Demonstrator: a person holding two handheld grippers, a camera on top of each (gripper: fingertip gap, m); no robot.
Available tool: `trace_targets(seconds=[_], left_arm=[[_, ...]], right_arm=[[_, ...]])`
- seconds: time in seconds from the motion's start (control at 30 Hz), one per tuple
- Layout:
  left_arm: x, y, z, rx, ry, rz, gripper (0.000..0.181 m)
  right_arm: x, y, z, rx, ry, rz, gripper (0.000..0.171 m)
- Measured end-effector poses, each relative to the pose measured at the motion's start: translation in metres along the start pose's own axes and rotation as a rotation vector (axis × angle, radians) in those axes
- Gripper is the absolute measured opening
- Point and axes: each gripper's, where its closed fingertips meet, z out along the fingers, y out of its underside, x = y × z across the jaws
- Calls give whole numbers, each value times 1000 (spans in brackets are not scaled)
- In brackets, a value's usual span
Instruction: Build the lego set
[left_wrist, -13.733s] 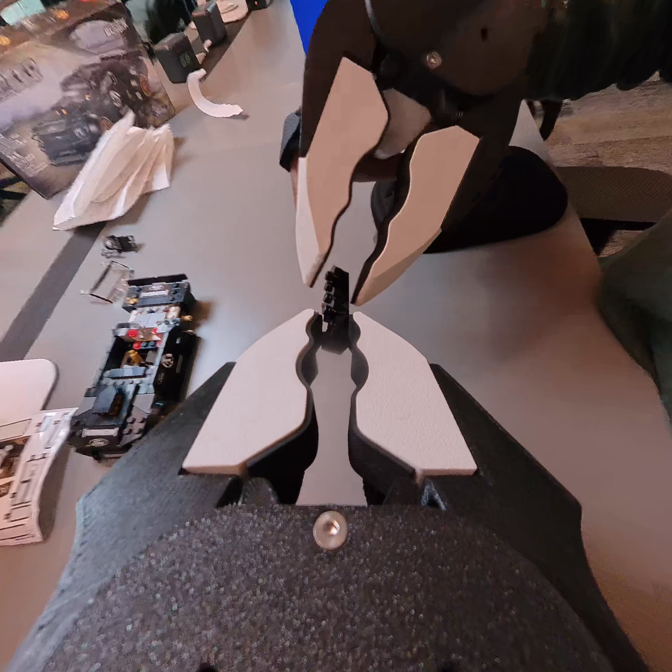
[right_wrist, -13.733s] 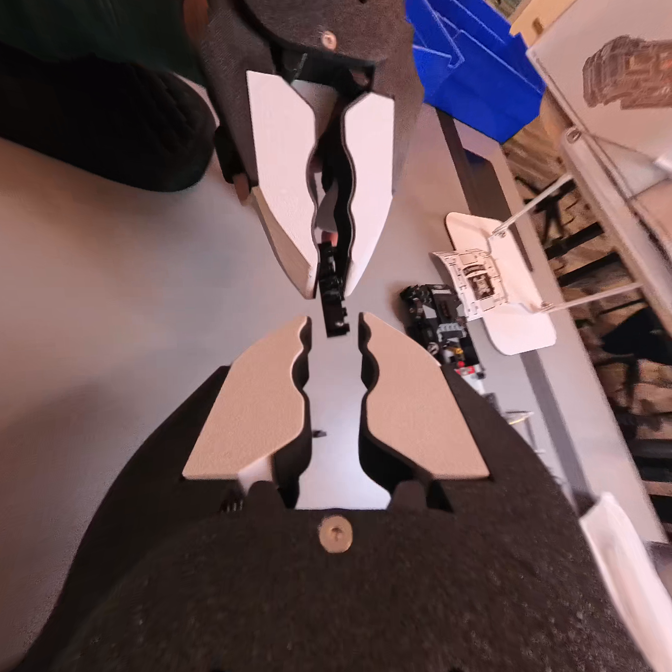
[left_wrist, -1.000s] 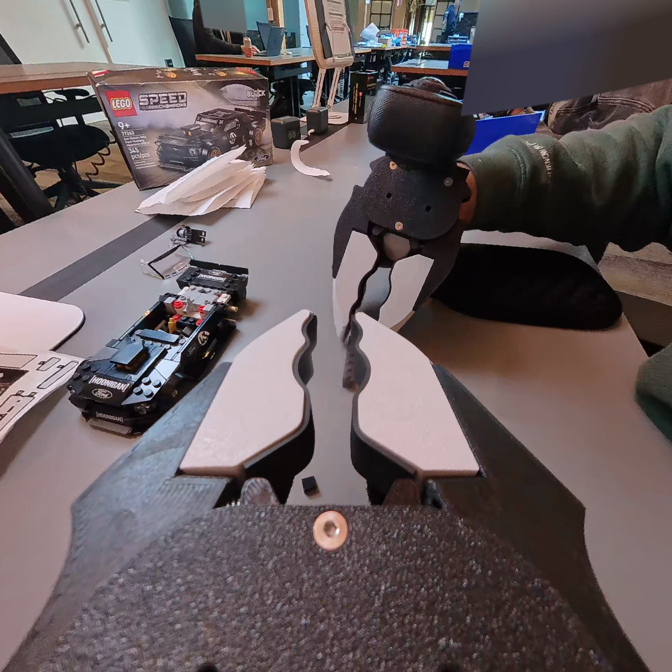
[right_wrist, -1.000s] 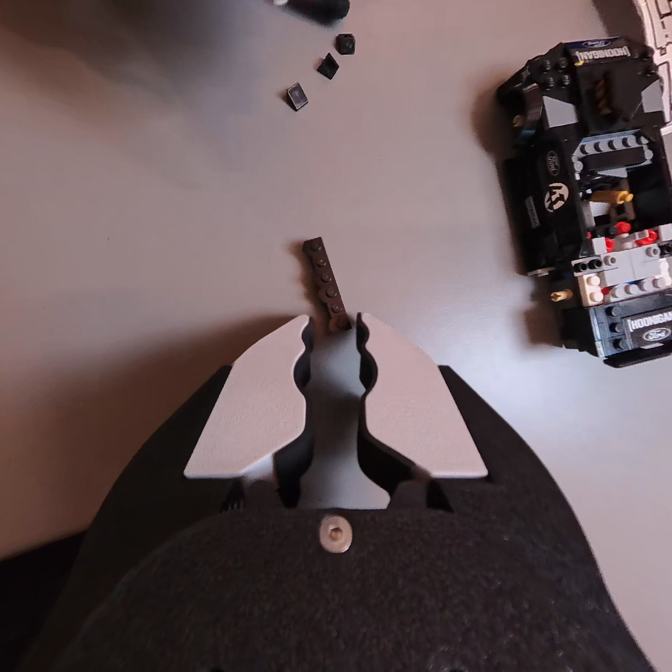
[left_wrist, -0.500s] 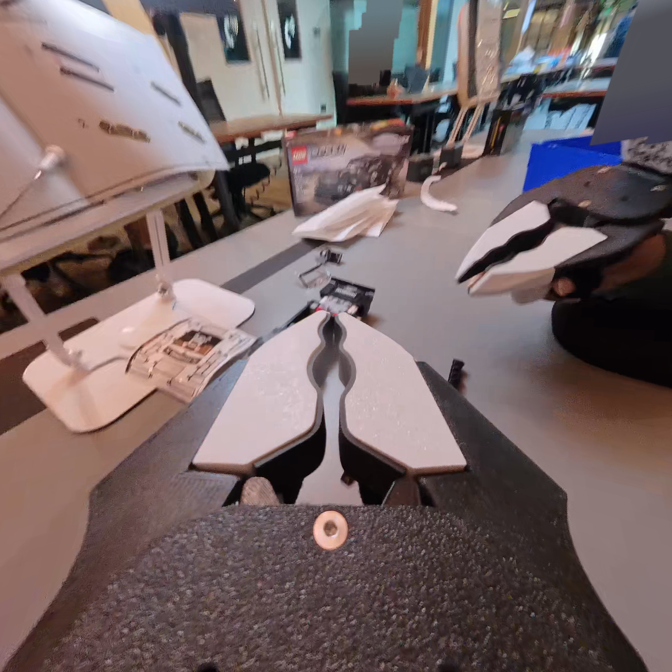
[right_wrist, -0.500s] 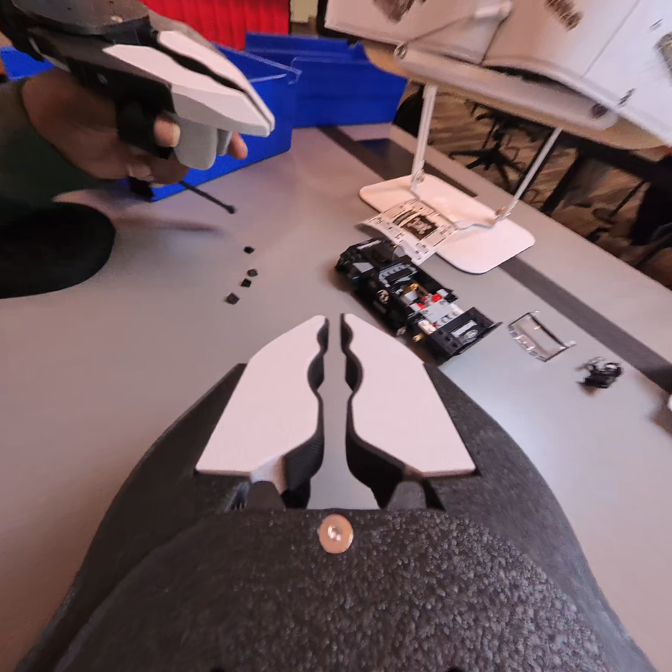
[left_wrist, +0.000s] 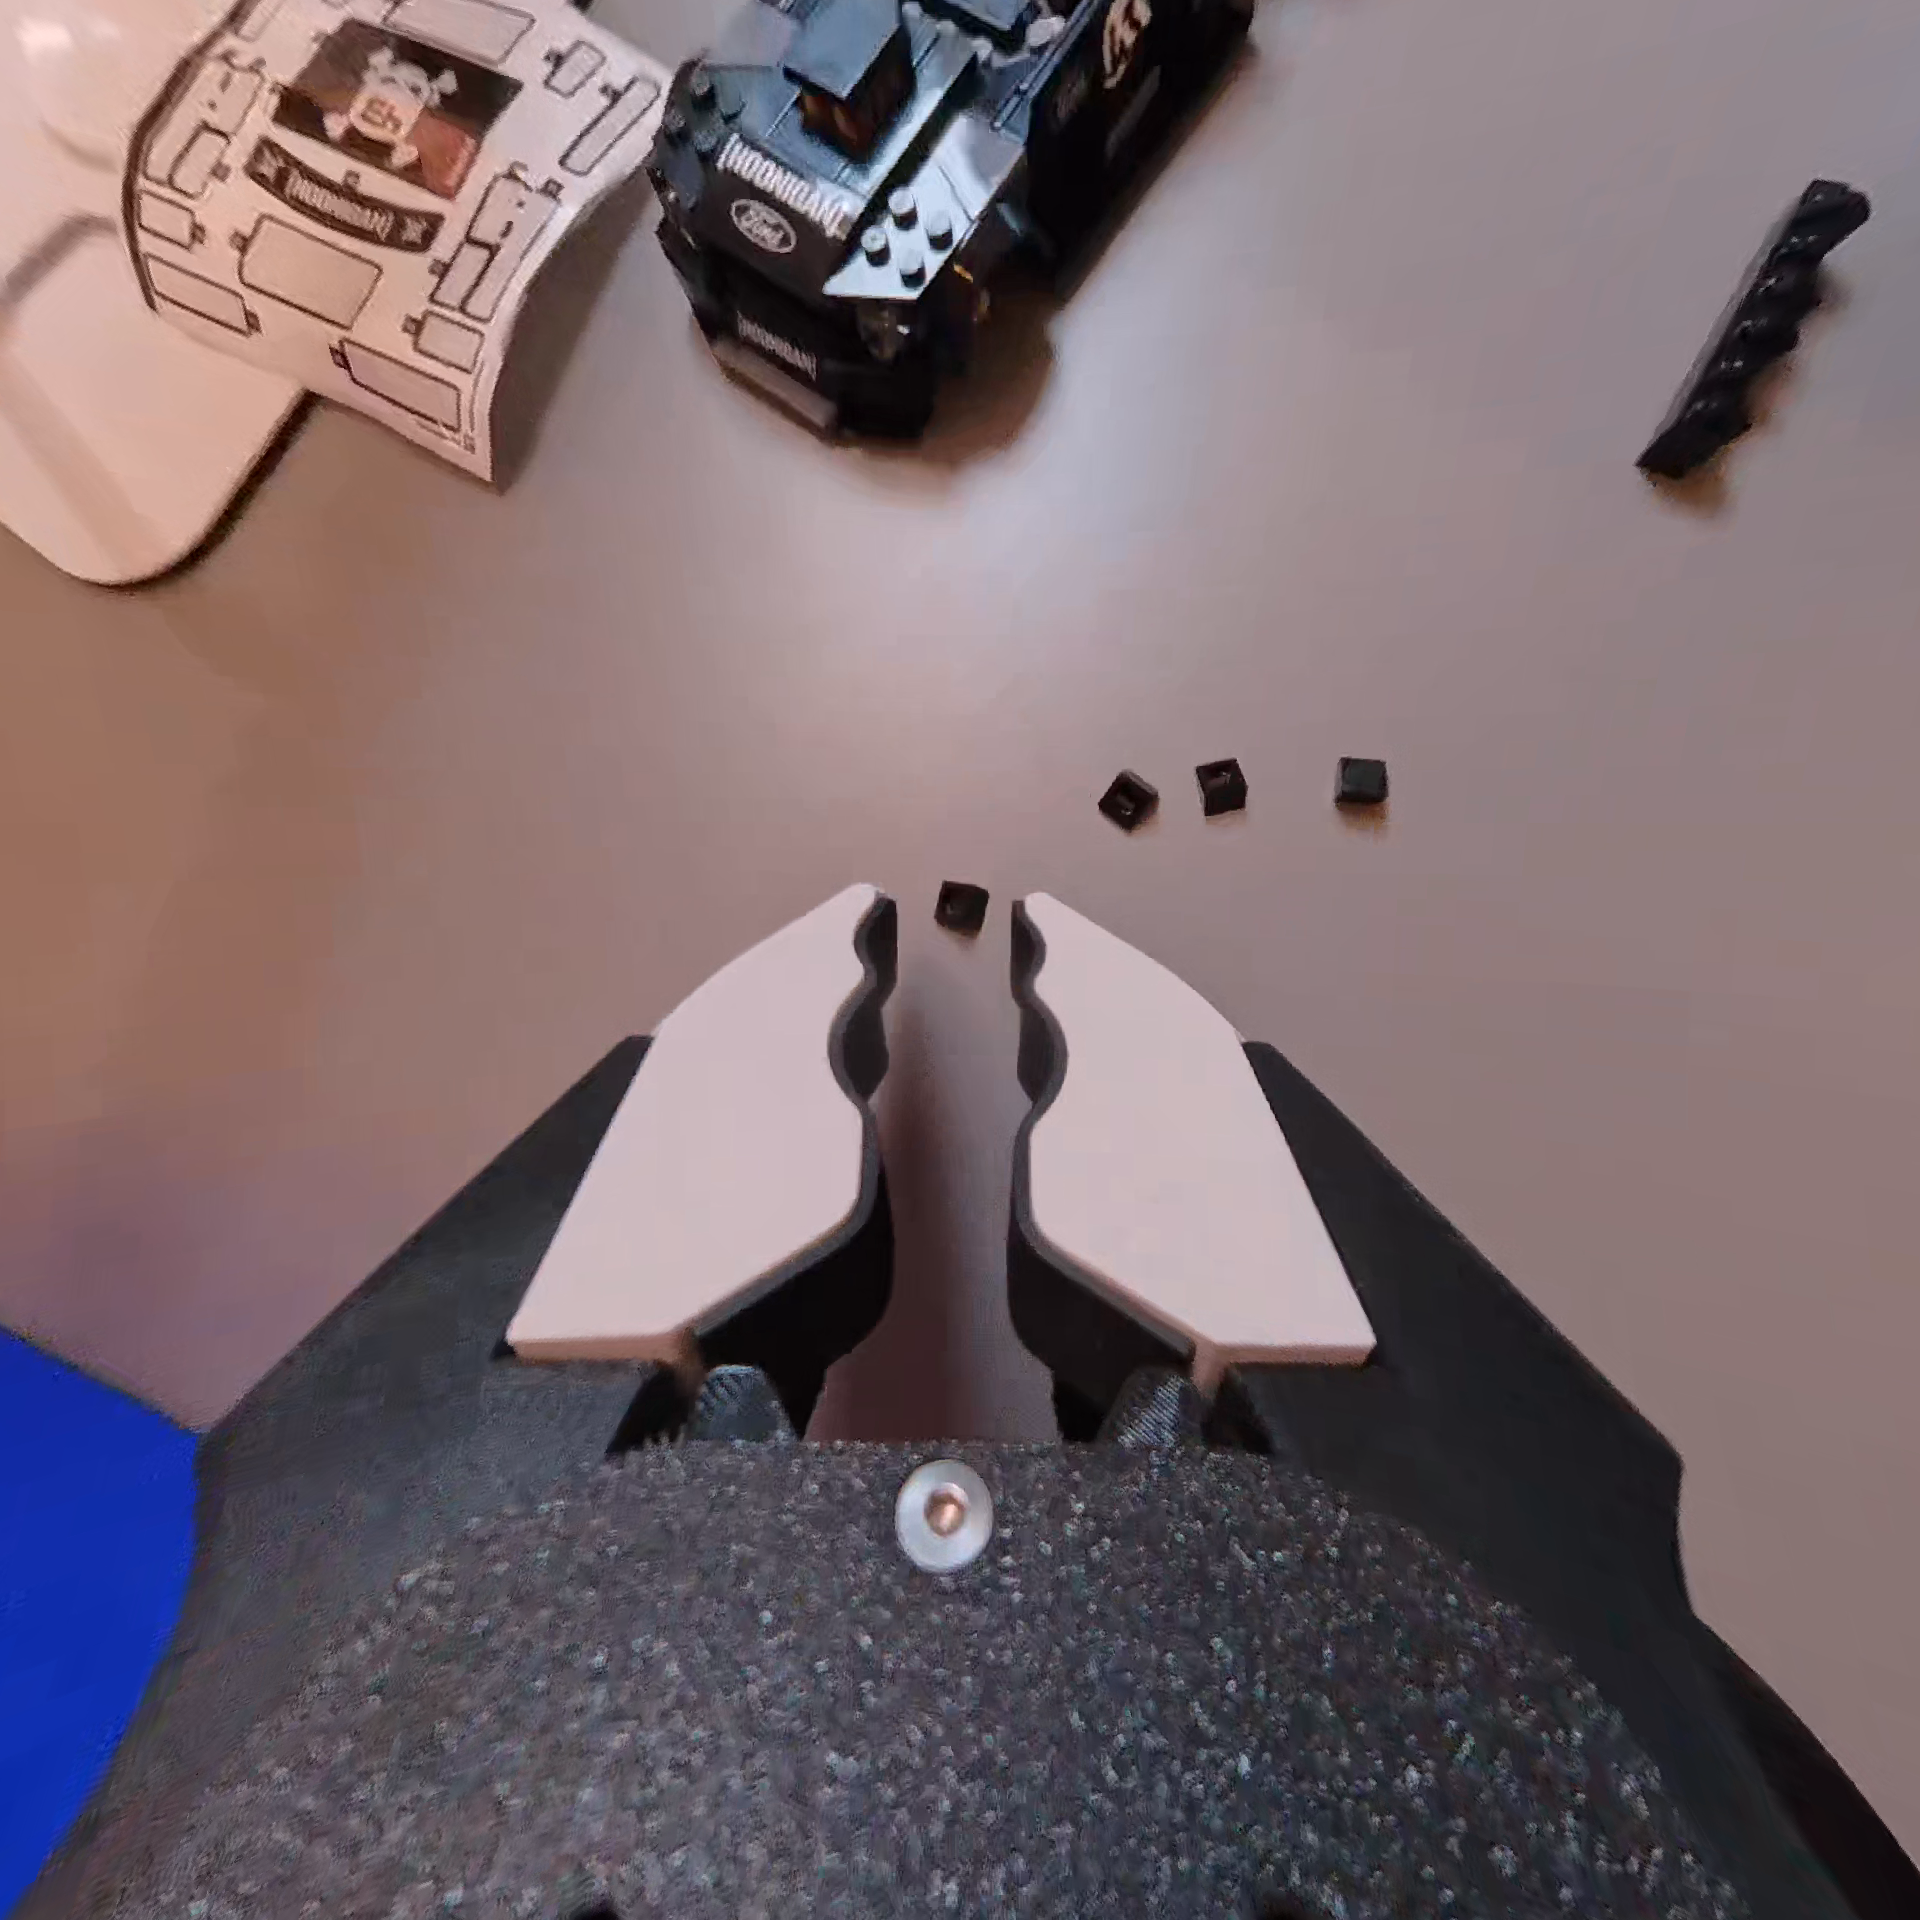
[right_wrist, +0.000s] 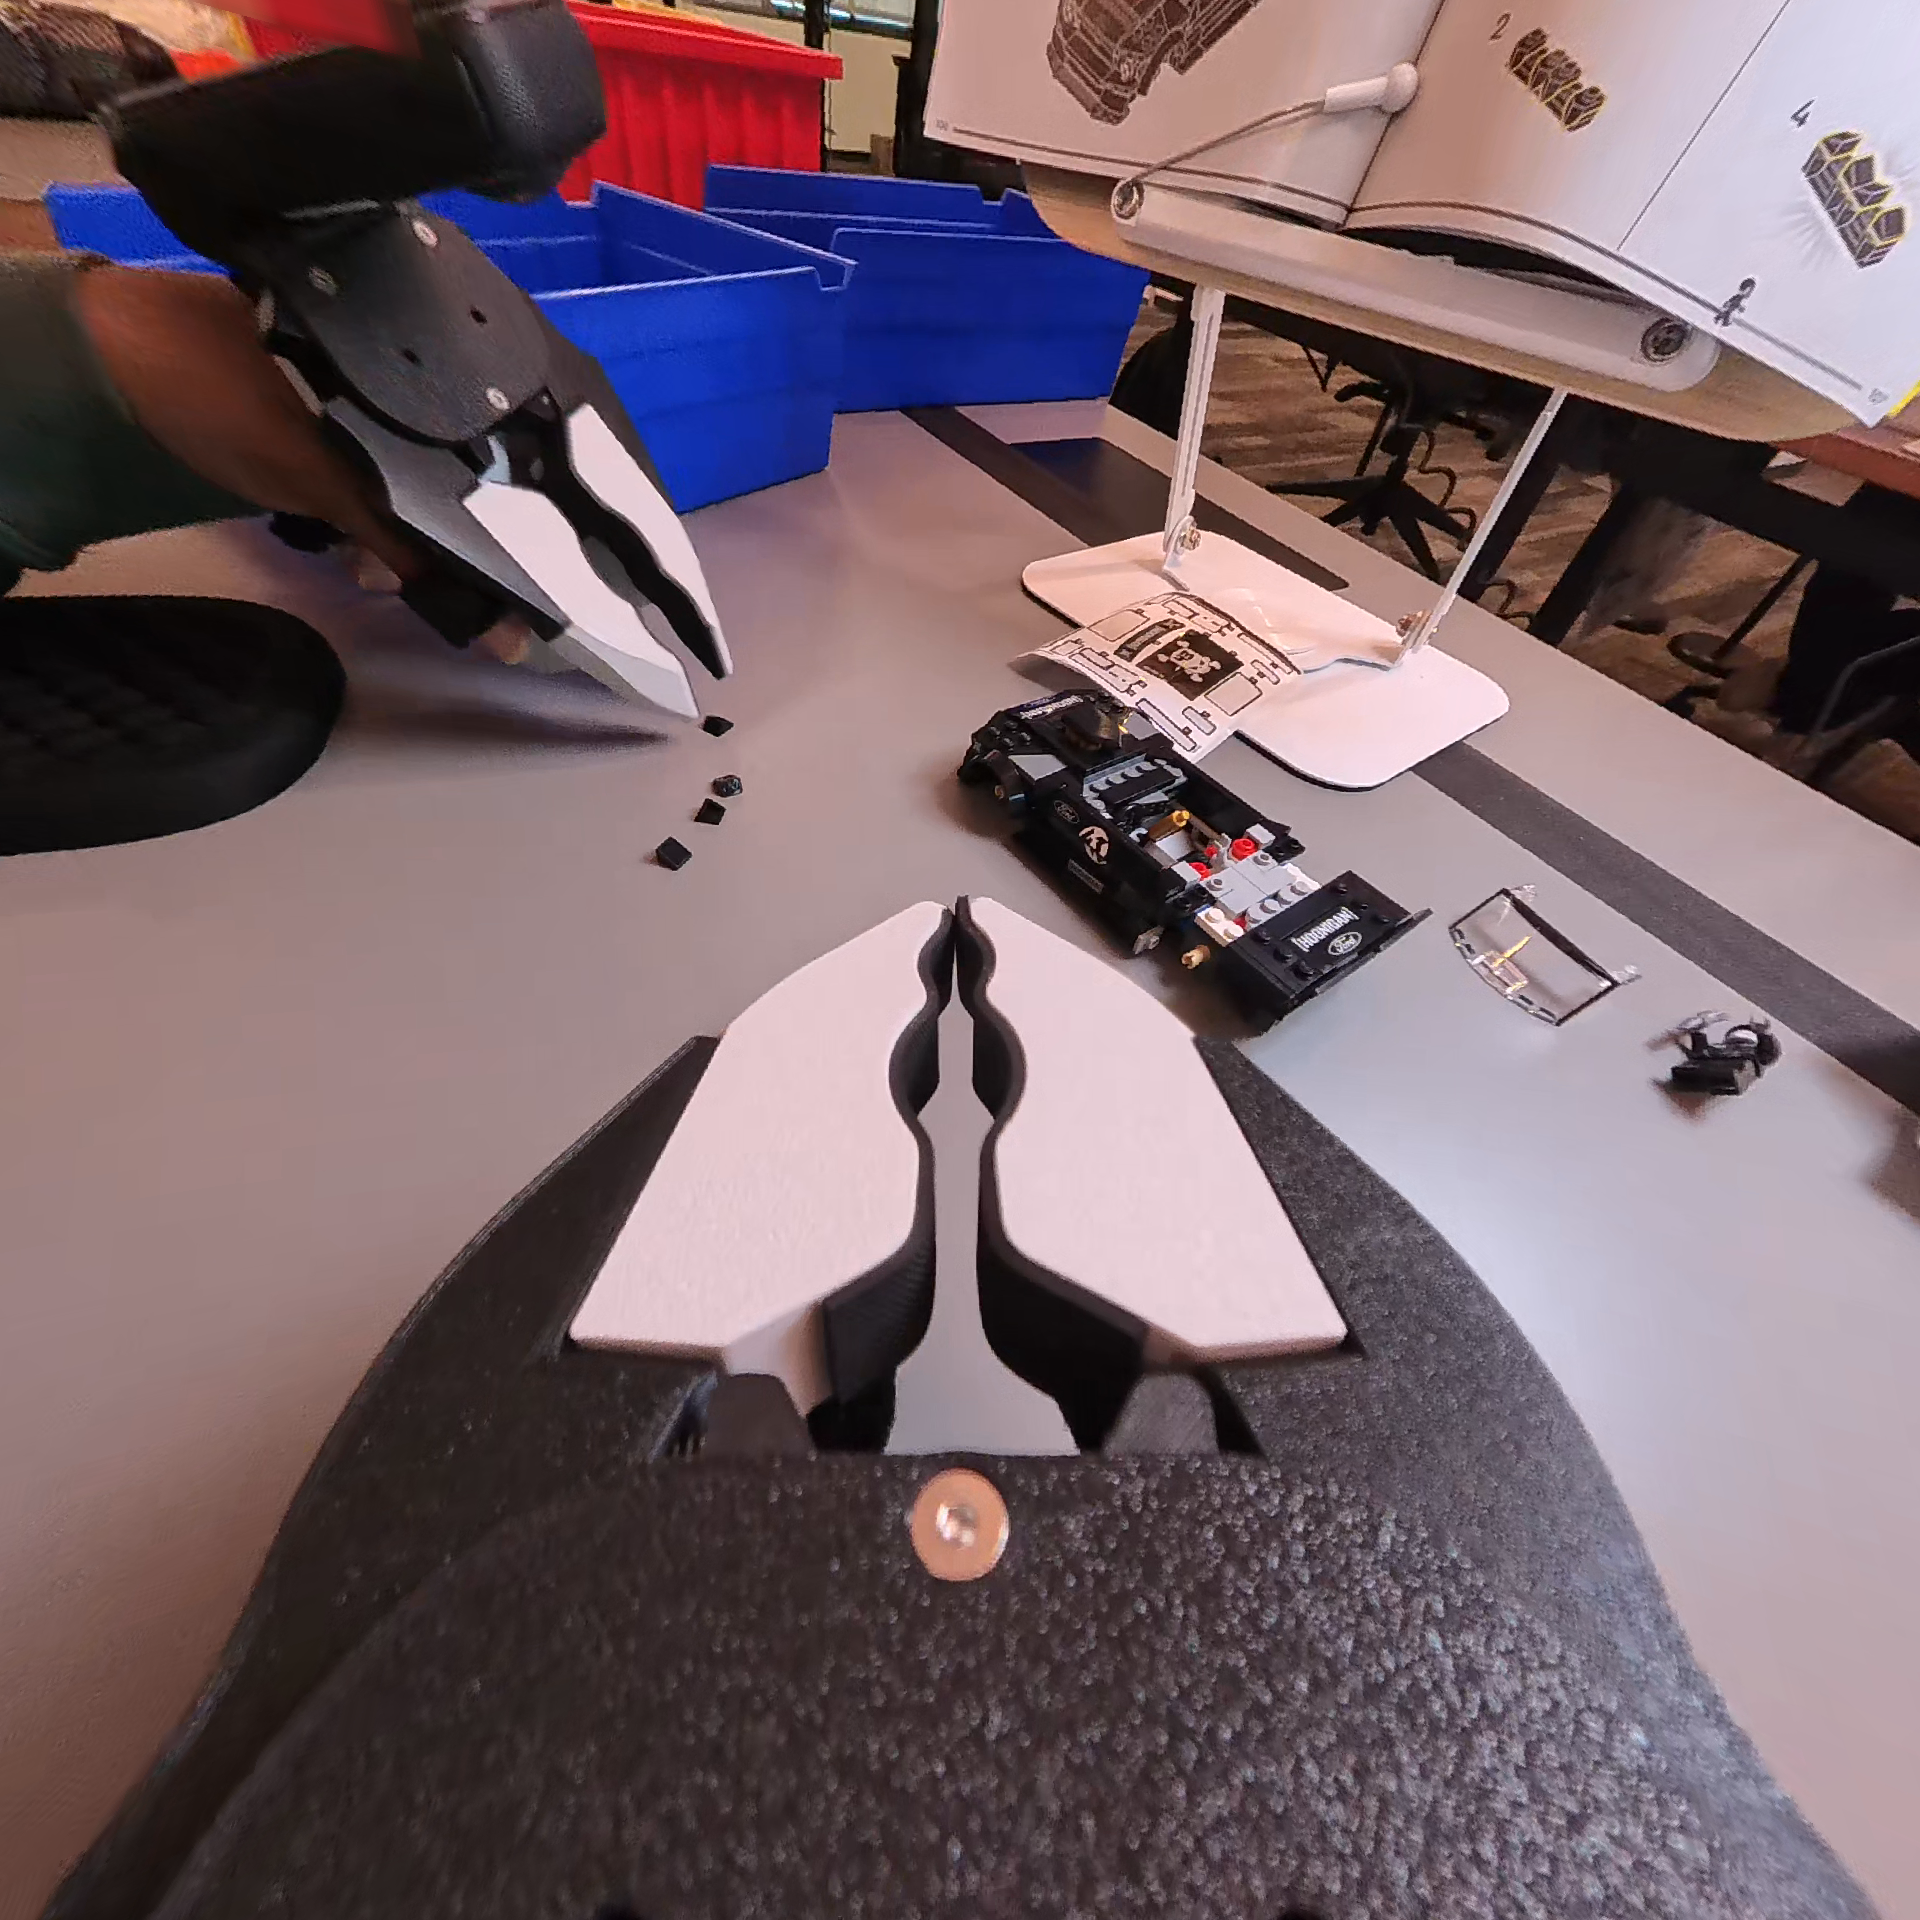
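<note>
The half-built black car (right_wrist: 1174, 842) stands on the grey table (left_wrist: 520, 779), its cabin and engine bay open from above, probably so that more parts can be pressed in. Near it lie four tiny black pieces in a loose row; the left gripper (left_wrist: 954, 909) points down at the nearest piece (left_wrist: 959, 906), with its jaws a little apart on both sides of it and holding nothing, so I judge a pick-up is being prepared. A long black studded plate (left_wrist: 1756, 343) lies further away. The right gripper (right_wrist: 954, 914) waits above the table, jaws almost closed and empty. The car and the sticker sheet (left_wrist: 353, 218) carry printed lettering, and the instruction booklet (right_wrist: 1455, 114) rests open on a white stand (right_wrist: 1340, 717), easy to read.
</note>
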Motion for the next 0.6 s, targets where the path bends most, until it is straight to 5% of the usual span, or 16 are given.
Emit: trace_targets(seconds=[0.47, 0.6], left_arm=[[1, 3, 12, 26, 44, -7, 6], [8, -18, 1, 146, 65, -1, 1]], right_arm=[[-4, 7, 4, -22, -16, 4, 0], [-5, 6, 4, -15, -20, -3, 0]])
